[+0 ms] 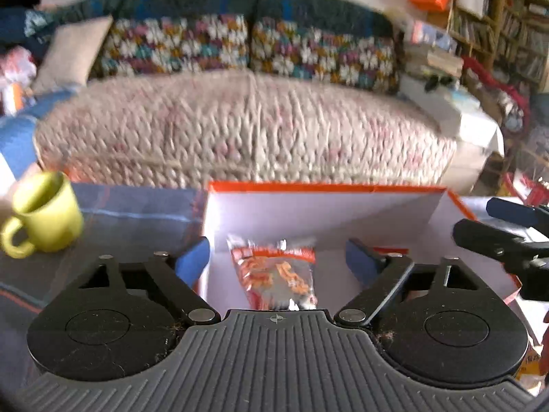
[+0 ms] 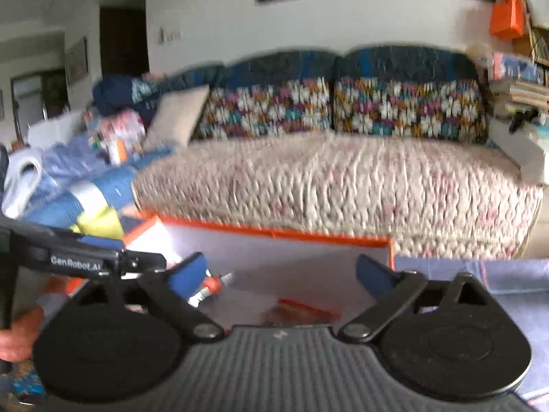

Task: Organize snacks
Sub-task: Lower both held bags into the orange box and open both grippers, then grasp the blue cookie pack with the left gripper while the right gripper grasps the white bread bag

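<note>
- Currently both my claws hang over an orange-rimmed white cardboard box that sits on the blue-covered worktop.
- Left claw: blue-padded fingers spread wide apart, gripping nothing.
- Between those fingers, down on the white box floor, lies a clear plastic snack packet with red-orange print; neither pad touches it.
- Right claw: its blue pads also stand well apart and hold nothing.
- Right wrist view shows the same box from the other side. A flat reddish packet lies on the box floor just ahead of the claw body, too blurred to read.
- A small packet with an orange-and-white end lies beside the right claw's left finger; I cannot tell whether they touch.
- Left claw's black body crosses the lower left of the right wrist view, with a hand below it.
- Yellow-green ceramic mug stands upright on the worktop, left of the box and apart from it.
- Behind the worktop: a sofa with a pale knitted throw and multicoloured crocheted back cushions.
- Both views are motion-blurred.
</note>
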`<state>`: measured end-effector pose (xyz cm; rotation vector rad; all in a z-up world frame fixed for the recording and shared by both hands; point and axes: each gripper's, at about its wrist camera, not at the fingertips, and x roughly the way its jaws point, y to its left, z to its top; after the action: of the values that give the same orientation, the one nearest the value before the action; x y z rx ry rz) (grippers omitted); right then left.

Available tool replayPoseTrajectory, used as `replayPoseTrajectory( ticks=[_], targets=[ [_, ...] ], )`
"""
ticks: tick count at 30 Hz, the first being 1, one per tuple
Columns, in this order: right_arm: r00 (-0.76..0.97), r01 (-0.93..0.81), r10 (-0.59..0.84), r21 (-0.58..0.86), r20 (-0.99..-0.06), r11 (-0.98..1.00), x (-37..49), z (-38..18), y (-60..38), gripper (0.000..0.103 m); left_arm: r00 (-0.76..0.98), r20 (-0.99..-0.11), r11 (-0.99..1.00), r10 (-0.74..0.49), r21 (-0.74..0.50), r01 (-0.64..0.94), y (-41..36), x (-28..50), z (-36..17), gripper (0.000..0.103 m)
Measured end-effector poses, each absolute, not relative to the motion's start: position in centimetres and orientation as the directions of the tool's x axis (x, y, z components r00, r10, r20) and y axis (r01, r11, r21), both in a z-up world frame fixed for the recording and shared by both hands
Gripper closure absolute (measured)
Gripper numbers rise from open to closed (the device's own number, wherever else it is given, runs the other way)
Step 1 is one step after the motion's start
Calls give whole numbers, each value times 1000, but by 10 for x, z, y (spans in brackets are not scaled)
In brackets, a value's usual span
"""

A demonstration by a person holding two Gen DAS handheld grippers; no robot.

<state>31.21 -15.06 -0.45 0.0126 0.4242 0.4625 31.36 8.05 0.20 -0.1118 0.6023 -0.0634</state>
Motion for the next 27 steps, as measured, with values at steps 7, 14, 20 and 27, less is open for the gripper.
replayPoseTrajectory(
  ticks=[7, 14, 20, 27],
  targets=[
    [794, -484, 506, 151, -337, 862, 223, 20, -173, 0, 847, -523, 992, -91, -126, 29, 89, 199, 19, 29],
    [801, -421, 466, 200, -375, 885, 140, -12, -202, 0, 789, -609, 996, -81, -81, 40, 76, 90, -18, 28],
    [825, -292, 367, 232, -430, 928, 106, -49, -240, 0, 708, -695, 990, -122, -38, 134, 50, 43, -61, 32],
    [863, -157, 248, 233, -440, 960, 106, -55, -280, 0, 684, -718, 983, -128, 0, 184, 25, 56, -81, 50]
  ],
)
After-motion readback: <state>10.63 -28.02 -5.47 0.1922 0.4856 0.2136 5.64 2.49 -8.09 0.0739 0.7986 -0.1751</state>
